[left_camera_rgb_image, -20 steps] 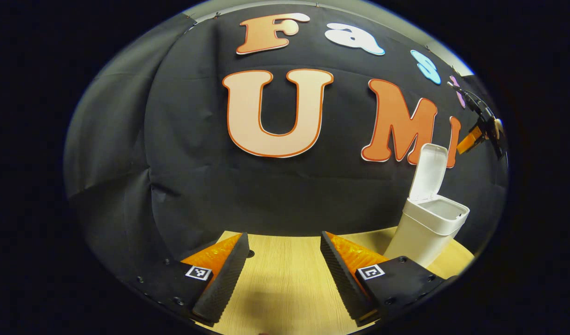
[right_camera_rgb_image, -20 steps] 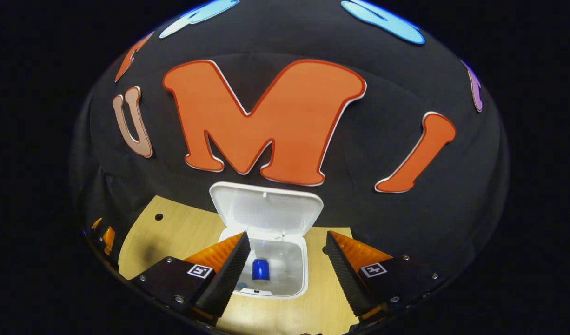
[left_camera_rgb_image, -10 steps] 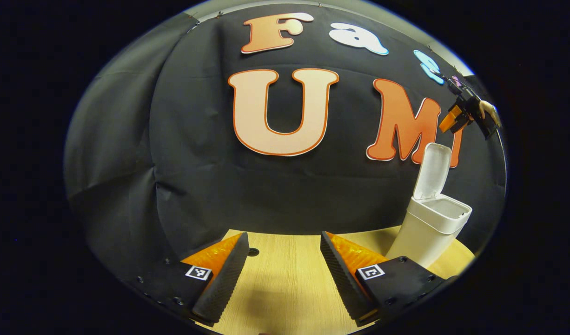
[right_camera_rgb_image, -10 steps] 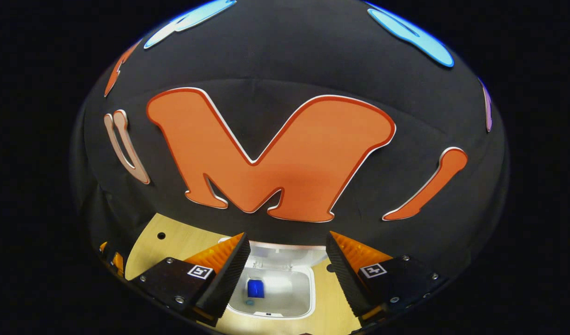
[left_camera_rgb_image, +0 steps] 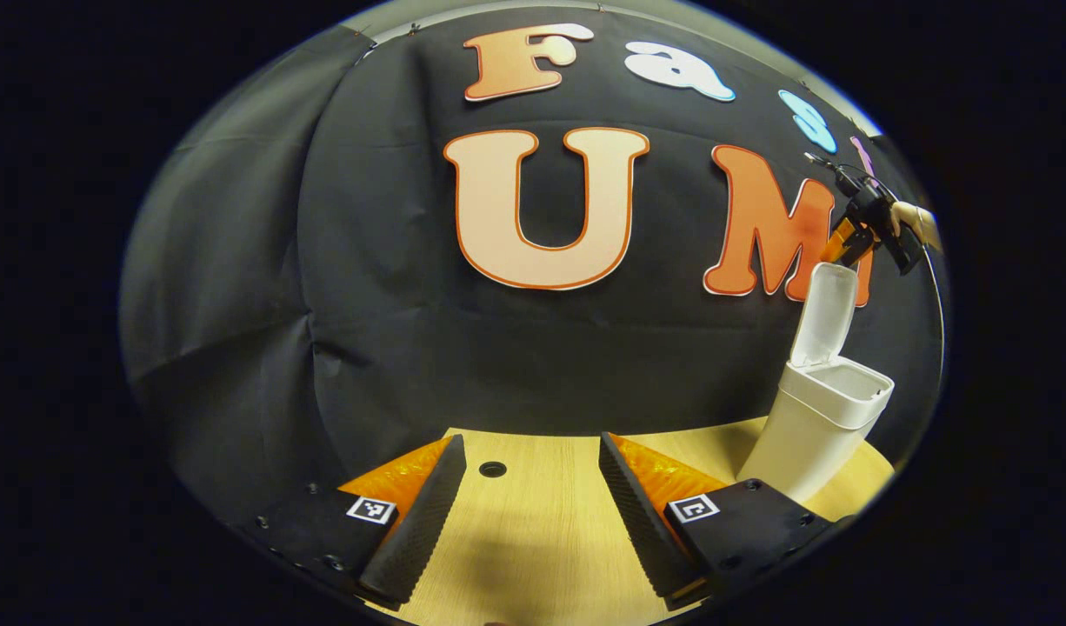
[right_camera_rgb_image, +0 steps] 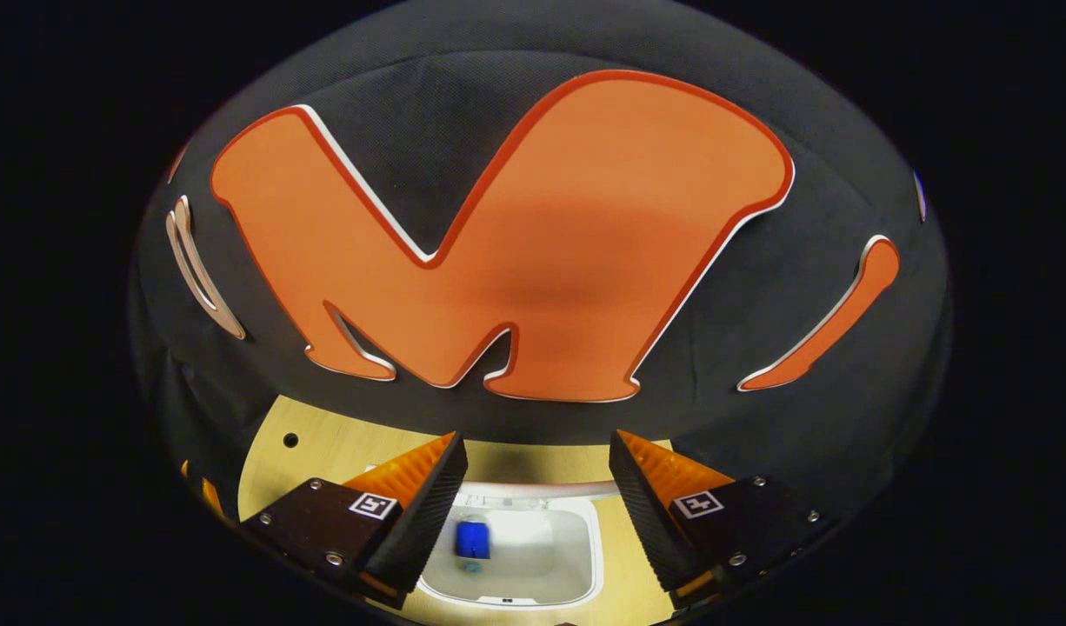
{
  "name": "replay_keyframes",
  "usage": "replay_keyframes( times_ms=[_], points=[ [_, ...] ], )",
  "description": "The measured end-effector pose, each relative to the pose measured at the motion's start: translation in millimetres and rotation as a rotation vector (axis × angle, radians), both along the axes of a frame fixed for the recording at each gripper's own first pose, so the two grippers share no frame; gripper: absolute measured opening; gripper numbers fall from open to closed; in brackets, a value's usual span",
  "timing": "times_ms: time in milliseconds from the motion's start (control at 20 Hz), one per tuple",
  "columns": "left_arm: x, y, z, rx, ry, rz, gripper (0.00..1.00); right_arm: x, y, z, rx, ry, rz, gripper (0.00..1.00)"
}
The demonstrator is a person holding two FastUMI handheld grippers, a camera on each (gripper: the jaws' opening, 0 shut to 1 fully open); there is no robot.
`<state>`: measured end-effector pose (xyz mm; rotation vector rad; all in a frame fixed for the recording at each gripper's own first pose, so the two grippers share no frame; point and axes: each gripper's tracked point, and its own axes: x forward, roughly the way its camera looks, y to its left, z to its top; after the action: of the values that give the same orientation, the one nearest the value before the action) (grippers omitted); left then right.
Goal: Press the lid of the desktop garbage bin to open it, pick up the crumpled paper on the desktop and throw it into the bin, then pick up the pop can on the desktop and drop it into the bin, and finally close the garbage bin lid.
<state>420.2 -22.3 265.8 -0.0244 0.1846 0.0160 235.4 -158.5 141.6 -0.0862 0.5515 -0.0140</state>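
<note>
So the white bin sits on the table with its lid flipped up, blue can down inside it. Right gripper hangs right above the bin, jaws open and empty. Left gripper sits off beside the bin, jaws open too.

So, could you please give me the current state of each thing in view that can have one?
Garbage bin: upright on the table, open.
Bin lid: raised, standing nearly vertical.
Pop can: inside the bin.
Left claw: open, empty, low over the table.
Right claw: open, empty, above the bin near the lid's top edge.
</note>
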Motion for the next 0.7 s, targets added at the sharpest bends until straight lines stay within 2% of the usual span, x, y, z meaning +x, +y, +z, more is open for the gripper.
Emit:
replay_keyframes(
  times_ms=[400, 700],
  points=[
    [-3, 4, 1, -0.017, -0.005, 0.011, 0.98, -41, 4, -28, 0.036, 0.018, 0.009, 1.0],
    [-6, 3, 2, -0.032, -0.012, 0.011, 0.98, -77, 12, -56, 0.046, -0.021, -0.011, 0.99]
  ],
)
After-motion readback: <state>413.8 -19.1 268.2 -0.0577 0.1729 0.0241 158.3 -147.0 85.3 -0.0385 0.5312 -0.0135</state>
